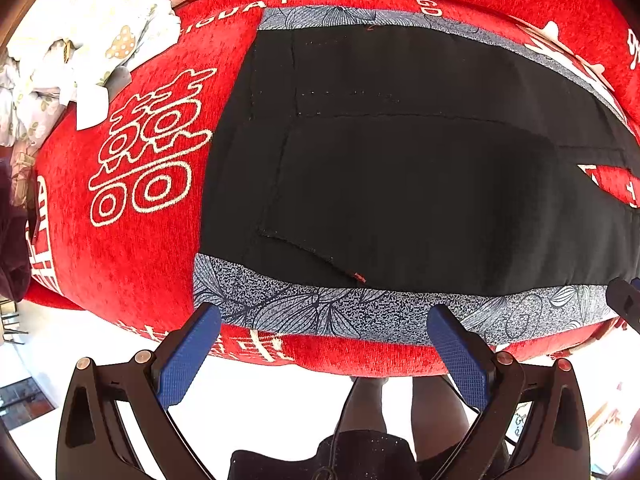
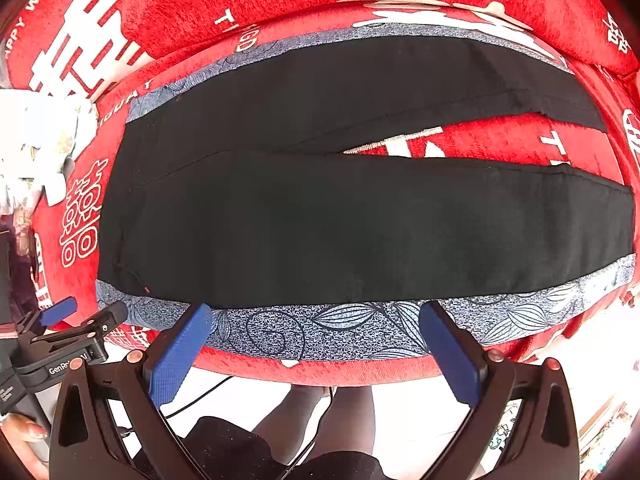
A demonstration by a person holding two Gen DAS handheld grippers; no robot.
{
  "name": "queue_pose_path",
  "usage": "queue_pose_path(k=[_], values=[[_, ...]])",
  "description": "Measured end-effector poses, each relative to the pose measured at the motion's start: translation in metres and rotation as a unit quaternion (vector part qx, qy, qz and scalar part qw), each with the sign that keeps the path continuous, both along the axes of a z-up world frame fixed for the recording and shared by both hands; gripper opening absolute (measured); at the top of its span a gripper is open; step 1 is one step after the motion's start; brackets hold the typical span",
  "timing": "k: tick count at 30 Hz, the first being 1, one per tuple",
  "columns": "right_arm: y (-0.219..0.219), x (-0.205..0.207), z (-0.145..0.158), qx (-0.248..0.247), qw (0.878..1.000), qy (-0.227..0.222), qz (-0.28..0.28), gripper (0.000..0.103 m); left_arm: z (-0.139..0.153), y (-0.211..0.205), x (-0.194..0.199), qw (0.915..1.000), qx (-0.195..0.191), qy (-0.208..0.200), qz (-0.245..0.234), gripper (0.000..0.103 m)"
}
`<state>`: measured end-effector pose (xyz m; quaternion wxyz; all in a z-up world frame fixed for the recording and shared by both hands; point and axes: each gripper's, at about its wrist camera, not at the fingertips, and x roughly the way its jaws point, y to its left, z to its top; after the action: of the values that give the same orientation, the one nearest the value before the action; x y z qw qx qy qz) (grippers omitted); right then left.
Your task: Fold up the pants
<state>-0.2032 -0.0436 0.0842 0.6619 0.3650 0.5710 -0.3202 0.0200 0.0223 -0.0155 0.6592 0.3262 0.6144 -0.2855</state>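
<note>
Black pants [image 2: 340, 224] lie flat and spread out on a blue-grey leaf-print cloth [image 2: 344, 332], waist to the left, the two legs parting toward the right. The waist and a back pocket show in the left wrist view [image 1: 400, 180]. My left gripper [image 1: 324, 316] is open and empty, hovering over the near edge of the print cloth [image 1: 360, 312] by the waist end. My right gripper [image 2: 316, 312] is open and empty over the near edge beside the nearer leg. The left gripper also shows at the right wrist view's left edge [image 2: 76, 320].
A red cover with white characters [image 1: 128, 200] drapes the surface under the print cloth. A crumpled pile of light floral fabric [image 1: 80, 48] lies at the far left. The near edge of the surface drops to a white floor, where the person's legs [image 2: 320, 412] stand.
</note>
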Motion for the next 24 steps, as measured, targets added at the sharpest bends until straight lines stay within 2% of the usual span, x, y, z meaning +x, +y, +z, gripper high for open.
queue_pose_path(k=[8,14,16,24], values=[[-0.001,-0.005,-0.002,0.004,1.0,-0.006,-0.01,0.103,-0.005,0.003,0.0,0.9999,0.011,0.007,0.005,0.103],[-0.003,-0.009,-0.004,0.005,1.0,-0.01,-0.012,0.103,-0.006,0.002,-0.001,0.9997,0.011,0.023,0.006,0.103],[-0.003,-0.01,-0.006,0.006,1.0,-0.013,-0.012,0.103,-0.008,0.002,-0.001,0.9998,0.004,0.018,0.006,0.103],[-0.005,-0.015,-0.012,0.022,0.999,-0.036,-0.022,0.103,-0.018,0.013,0.009,0.9967,-0.013,0.068,0.042,0.103]])
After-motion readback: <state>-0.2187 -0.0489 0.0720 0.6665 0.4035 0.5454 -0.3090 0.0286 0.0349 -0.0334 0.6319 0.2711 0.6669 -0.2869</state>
